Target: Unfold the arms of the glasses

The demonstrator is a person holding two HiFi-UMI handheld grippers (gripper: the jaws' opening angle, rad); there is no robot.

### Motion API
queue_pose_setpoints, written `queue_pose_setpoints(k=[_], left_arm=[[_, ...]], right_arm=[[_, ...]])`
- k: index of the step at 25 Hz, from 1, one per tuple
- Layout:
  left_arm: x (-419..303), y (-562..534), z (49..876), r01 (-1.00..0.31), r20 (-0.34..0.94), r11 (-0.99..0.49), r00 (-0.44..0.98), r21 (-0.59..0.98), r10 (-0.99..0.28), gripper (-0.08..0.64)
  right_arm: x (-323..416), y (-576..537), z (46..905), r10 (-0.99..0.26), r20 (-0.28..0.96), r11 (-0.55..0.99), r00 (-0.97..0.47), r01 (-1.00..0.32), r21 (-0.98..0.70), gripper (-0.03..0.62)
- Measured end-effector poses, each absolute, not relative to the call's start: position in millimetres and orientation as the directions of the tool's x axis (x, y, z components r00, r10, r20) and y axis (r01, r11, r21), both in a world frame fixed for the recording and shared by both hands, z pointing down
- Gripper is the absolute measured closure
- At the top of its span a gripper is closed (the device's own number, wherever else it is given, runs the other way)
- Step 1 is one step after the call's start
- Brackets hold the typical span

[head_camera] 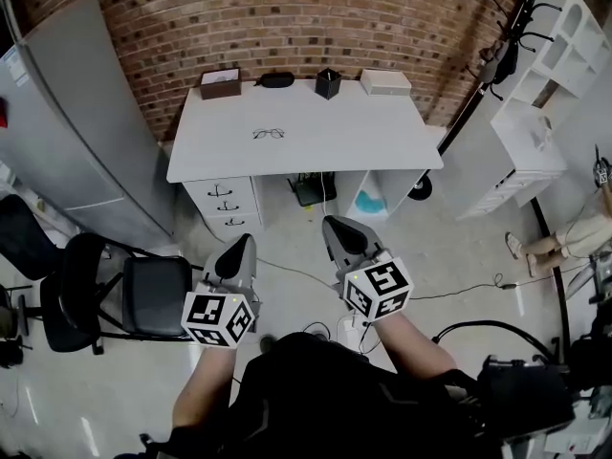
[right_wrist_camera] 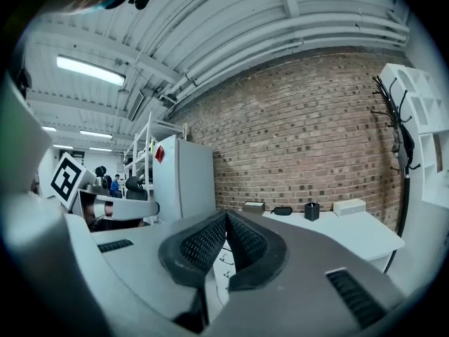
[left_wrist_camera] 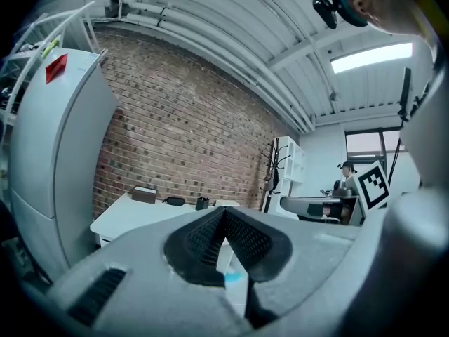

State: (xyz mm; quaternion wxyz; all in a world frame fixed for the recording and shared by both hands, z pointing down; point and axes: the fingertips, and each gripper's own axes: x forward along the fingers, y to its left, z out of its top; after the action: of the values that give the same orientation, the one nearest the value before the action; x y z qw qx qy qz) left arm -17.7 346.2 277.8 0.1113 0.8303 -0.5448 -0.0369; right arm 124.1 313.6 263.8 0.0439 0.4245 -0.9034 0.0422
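A pair of thin-framed glasses (head_camera: 269, 134) lies on the white desk (head_camera: 373, 142) toward its left half, far ahead of both grippers. My left gripper (head_camera: 237, 249) is held over the floor well short of the desk, jaws shut with nothing between them. My right gripper (head_camera: 340, 229) hangs beside it, also shut and empty. In the left gripper view the closed tips (left_wrist_camera: 224, 211) point level at the desk (left_wrist_camera: 126, 215). The right gripper view shows the shut tips (right_wrist_camera: 226, 216) with the desk (right_wrist_camera: 351, 230) beyond; the glasses are hidden there.
A brown box (head_camera: 220, 83), a black case (head_camera: 275, 79), a black pen holder (head_camera: 328, 83) and a white box (head_camera: 385, 82) line the desk's back edge by the brick wall. A drawer unit (head_camera: 224, 203) sits under the desk. Black chairs (head_camera: 124, 295) stand left, white shelving (head_camera: 545, 103) right.
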Motion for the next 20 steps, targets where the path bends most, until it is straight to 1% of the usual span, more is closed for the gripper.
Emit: queue_pose_setpoints(k=[3,7,13,20], left_arm=[[-21.6,346.4,277.2,-0.894,0.056,-0.391,0.411,0.219,-0.91,0.554],[-30.0,345.4,280.6,-0.889,0.074,-0.401,0.425,0.223,-0.902,0.554],[-58.5,341.4,274.8,-0.893,0.049,-0.371,0.395,0.254,-0.917,0.554],[-85.0,341.4,281.6,-0.888,0.05,-0.398,0.419,0.229,-0.906,0.554]], right_arm=[[116.4,314.9,261.4,-0.754,0.096,0.647,-0.65,-0.76,-0.063,0.583],[108.6,311.9,264.7,-0.772,0.118,0.624,-0.625,-0.78,-0.047,0.583],[90.7,314.8,265.3,-0.759,0.105,0.639,-0.642,-0.766,-0.067,0.583],[62.2,315.3,272.3,-0.781,0.137,0.612,-0.609,-0.791,-0.028,0.583]])
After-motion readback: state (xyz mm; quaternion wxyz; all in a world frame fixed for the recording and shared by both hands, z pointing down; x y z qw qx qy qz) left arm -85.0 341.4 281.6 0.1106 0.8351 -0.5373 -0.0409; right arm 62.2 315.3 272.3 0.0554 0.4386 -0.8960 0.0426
